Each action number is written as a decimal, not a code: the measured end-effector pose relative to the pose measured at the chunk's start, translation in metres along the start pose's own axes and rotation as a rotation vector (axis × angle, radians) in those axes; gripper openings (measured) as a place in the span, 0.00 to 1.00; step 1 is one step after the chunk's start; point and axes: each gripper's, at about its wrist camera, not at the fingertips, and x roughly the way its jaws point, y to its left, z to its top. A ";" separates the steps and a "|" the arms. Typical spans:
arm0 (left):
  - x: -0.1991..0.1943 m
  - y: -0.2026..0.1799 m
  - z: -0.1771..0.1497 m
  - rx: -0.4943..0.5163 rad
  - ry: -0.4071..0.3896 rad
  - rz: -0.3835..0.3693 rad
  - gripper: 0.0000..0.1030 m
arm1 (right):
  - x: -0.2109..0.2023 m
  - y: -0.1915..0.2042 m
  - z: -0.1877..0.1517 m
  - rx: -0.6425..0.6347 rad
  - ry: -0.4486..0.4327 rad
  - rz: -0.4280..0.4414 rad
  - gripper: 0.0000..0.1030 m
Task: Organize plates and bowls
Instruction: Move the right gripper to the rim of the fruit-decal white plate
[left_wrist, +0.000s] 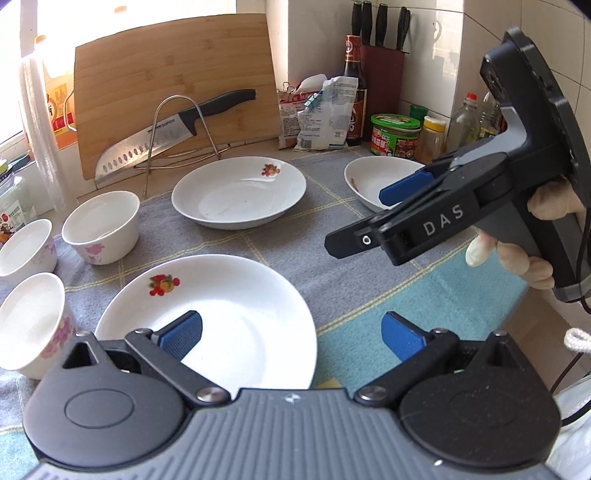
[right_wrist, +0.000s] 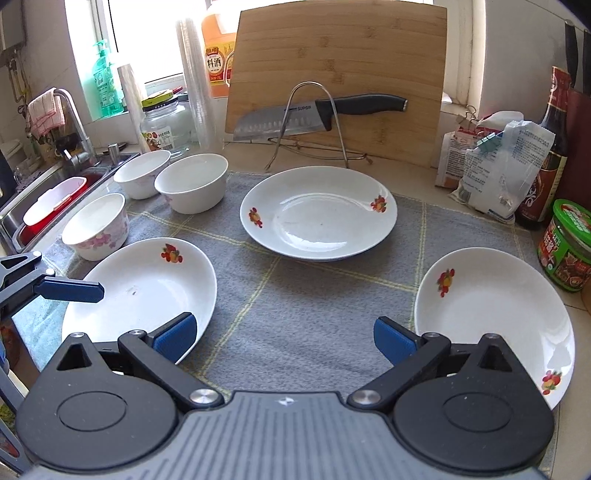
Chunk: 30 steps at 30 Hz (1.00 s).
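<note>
A: What is laid out?

B: Three plates and three bowls are spread on a grey mat. The far plate is set before the cutting board; the left plate and right plate are nearer. The bowls are grouped at the left, near the sink. Nothing is stacked yet.

A: How are the jaws held?

B: Both are spread wide and nothing is gripped. The left gripper is hung over the left plate, one pad above its basin, the other out past its right rim over the mat. The right gripper is poised above bare mat between the two near plates, touching neither; in the left view it is seen in front of the right plate.

A: What should be done first?

B: Probably a near plate is to be lifted onto another. The rim should be taken between the pads, one pad inside the basin and one under the lip, since a glazed plate is likely to slip. It should be kept level and set down centred. The knife on its rack is best avoided.
</note>
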 end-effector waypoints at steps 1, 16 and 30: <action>-0.002 0.003 -0.003 0.003 0.001 0.005 0.99 | 0.002 0.004 0.000 0.005 0.007 0.010 1.00; -0.031 0.066 -0.047 -0.011 0.067 0.058 0.99 | 0.042 0.044 -0.002 0.066 0.077 0.108 1.00; -0.001 0.081 -0.081 0.022 0.096 -0.041 0.99 | 0.058 0.065 0.000 0.025 0.150 0.104 1.00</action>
